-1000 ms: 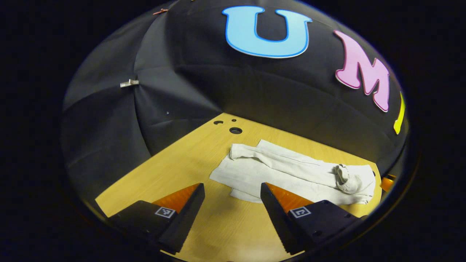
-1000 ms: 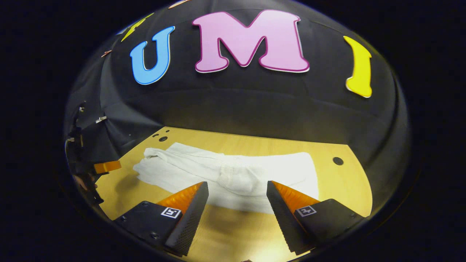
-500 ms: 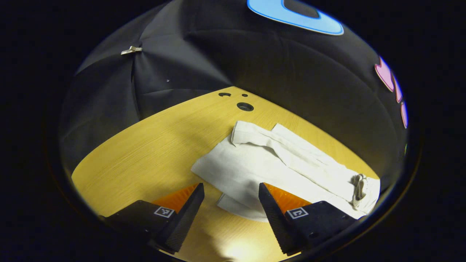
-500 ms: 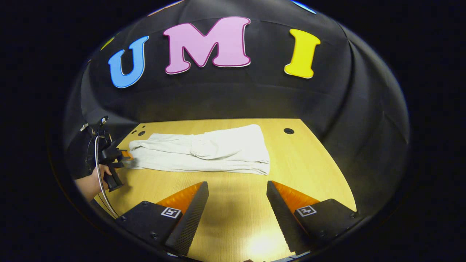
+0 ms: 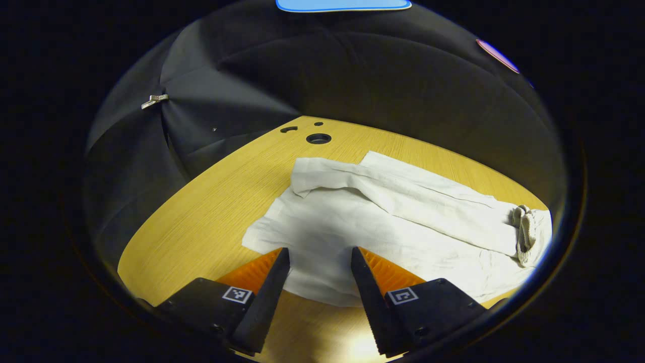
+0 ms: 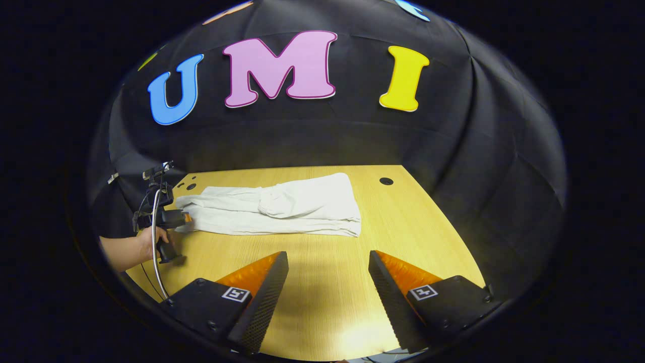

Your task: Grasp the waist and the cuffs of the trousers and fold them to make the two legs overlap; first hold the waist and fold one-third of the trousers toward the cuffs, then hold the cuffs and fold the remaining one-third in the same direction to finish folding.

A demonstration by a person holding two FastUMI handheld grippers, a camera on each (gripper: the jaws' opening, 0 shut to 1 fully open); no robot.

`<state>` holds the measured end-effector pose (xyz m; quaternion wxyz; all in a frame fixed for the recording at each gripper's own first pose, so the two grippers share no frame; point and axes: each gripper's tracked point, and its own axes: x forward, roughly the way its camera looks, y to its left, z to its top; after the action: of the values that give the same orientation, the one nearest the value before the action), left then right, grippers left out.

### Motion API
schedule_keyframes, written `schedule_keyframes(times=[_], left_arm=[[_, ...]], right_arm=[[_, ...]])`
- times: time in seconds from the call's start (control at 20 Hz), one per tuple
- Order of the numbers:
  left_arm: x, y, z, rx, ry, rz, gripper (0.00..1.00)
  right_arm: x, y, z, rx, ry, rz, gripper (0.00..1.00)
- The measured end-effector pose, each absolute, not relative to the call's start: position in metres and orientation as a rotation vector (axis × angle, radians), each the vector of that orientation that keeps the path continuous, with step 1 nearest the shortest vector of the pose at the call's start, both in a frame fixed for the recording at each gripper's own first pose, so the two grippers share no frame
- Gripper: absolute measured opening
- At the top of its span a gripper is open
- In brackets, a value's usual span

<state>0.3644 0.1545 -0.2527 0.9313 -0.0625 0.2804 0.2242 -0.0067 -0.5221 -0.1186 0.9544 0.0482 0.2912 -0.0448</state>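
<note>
At the bottom of the left gripper view, the left claw (image 5: 317, 272) has its fingers apart and straddles the near edge of the white trousers (image 5: 383, 222), which lie flat on the wooden tabletop (image 5: 201, 212). The cuff end (image 5: 312, 176) lies toward the far left of the cloth, one leg partly rolled over the other; a bunched, gathered part (image 5: 524, 227) sits at the far right. Nothing is pinched yet. Judging by this, the cuff fold is the step in hand, and the next move calls for lowering the claw onto the cloth edge, closing on both layers, then carrying them over toward the bunched end.

Across in the right gripper view, the right claw (image 6: 327, 282) also stands apart, well back from the trousers (image 6: 282, 206) over bare tabletop (image 6: 403, 222), holding nothing. The trousers lie as a long strip with the waist part already turned over the middle. At the left, a hand (image 6: 151, 239) grips the other claw's handle upright, forearm level, its tip just beside the cuff end (image 6: 194, 214).
</note>
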Motion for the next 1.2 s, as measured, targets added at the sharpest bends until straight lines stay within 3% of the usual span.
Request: schedule_keyframes(times=[0.15, 0.2, 0.25, 0.3, 0.35, 0.5, 0.8, 1.2], left_arm=[[0.372, 0.145, -0.254, -0.095, 0.589, 0.400, 0.67], [0.373, 0.143, -0.254, -0.098, 0.597, 0.385, 0.55], [0.373, 0.139, -0.254, -0.095, 0.605, 0.368, 0.50], [0.373, 0.137, -0.253, -0.084, 0.616, 0.354, 0.37], [0.375, 0.134, -0.254, -0.074, 0.623, 0.334, 0.34], [0.376, 0.130, -0.253, -0.034, 0.640, 0.280, 0.11], [0.376, 0.112, -0.246, -0.200, 0.631, 0.199, 0.02], [0.398, 0.074, -0.179, -0.281, 0.465, 0.091, 0.05]], right_arm=[[-0.016, -0.527, -0.128, 0.135, 0.612, -0.116, 0.99], [-0.018, -0.530, -0.130, 0.142, 0.614, -0.124, 0.99], [-0.018, -0.532, -0.132, 0.149, 0.616, -0.131, 0.99], [-0.018, -0.534, -0.133, 0.156, 0.617, -0.141, 0.99], [-0.018, -0.535, -0.134, 0.165, 0.616, -0.148, 0.99], [-0.016, -0.539, -0.135, 0.186, 0.610, -0.169, 0.99], [-0.009, -0.546, -0.127, 0.182, 0.572, -0.190, 0.99], [-0.005, -0.546, -0.135, 0.217, 0.589, -0.178, 0.99]])
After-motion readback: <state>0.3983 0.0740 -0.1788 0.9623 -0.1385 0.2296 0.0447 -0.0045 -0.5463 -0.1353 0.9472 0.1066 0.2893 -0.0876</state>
